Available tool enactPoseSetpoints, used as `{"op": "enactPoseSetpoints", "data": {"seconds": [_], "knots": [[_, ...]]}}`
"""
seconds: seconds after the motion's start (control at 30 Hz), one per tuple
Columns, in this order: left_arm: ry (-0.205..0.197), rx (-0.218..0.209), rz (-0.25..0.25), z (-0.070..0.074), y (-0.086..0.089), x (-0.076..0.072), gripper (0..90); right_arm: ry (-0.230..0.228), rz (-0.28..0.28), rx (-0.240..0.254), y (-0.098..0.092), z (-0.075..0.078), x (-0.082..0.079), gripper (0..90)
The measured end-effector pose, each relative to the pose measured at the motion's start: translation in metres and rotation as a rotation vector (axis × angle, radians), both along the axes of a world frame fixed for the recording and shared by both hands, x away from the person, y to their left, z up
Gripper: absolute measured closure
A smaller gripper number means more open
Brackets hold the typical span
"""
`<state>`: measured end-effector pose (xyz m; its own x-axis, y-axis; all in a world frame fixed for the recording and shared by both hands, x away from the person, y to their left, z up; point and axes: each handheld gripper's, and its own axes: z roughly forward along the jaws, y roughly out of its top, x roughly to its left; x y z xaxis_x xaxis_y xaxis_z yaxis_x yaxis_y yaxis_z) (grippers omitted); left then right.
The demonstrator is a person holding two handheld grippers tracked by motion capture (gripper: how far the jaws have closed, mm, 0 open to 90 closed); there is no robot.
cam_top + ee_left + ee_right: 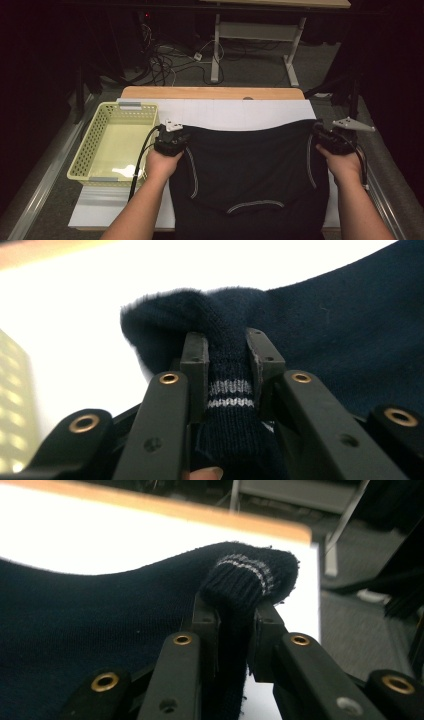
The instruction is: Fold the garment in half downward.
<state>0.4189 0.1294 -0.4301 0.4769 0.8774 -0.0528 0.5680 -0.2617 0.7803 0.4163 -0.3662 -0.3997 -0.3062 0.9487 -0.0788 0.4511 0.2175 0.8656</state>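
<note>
- Right now the left gripper (227, 357) is clamping a bunched corner of the dark sweater (250, 170), with the striped rib trim (230, 394) sitting between its jaws.
- Likewise the right gripper (235, 612) is pinching the opposite corner, its own striped band (245, 570) folding over the jaw tips.
- In the high view the left gripper (172, 142) and right gripper (332, 139) are holding the far edge of the sweater just off the white sheet (235, 112), while the rest is lying flat toward the person.
- My read: both hands are lifting that edge to start a fold or a move.
- To do it well:
  - be keeping both grips tight; the knit is thick and could be slipping out under its own weight.
  - be raising both hands evenly, so the edge is staying straight and taut between them.
  - be keeping the hands well apart, so the middle isn't sagging or bunching.
  - be carrying the edge toward the near hem (255, 205) in one smooth arc if folding.
- Also, the yellow basket (95, 137) is sitting just beside the left hand (160, 165); be watching that the left cable (140, 160) isn't snagging its rim.
</note>
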Motion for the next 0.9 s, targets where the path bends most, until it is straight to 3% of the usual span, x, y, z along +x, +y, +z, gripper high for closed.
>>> {"op": "enactPoseSetpoints", "data": {"seconds": [0.2, 0.27, 0.33, 0.4, 0.47, 0.6, 0.9], "knots": [[-0.023, -0.028, 0.045, 0.021, 0.001, 0.020, 71.9, -0.086, -0.015, 0.011, 0.004, 0.031, 0.028, 78.1], [0.011, -0.054, 0.058, 0.020, -0.002, 0.026, 63.8, -0.019, -0.003, 0.067, 0.003, 0.028, 0.042, 71.9], [0.048, -0.059, 0.058, 0.014, -0.005, 0.028, 51.7, 0.018, -0.015, 0.069, 0.002, 0.019, 0.047, 59.6], [0.072, -0.051, 0.025, 0.009, -0.010, 0.027, 45.6, 0.045, -0.027, 0.077, -0.001, 0.009, 0.047, 51.3], [0.062, -0.027, 0.013, 0.005, -0.013, 0.022, 42.9, 0.062, -0.039, 0.078, -0.005, 0.003, 0.040, 47.5], [0.056, -0.053, -0.008, 0.000, -0.014, 0.010, 40.3, 0.068, -0.030, 0.092, -0.011, -0.004, 0.016, 47.0], [0.027, -0.102, -0.123, -0.014, -0.016, -0.053, 40.3, 0.092, 0.019, 0.072, -0.010, -0.029, -0.056, 46.5]]}}
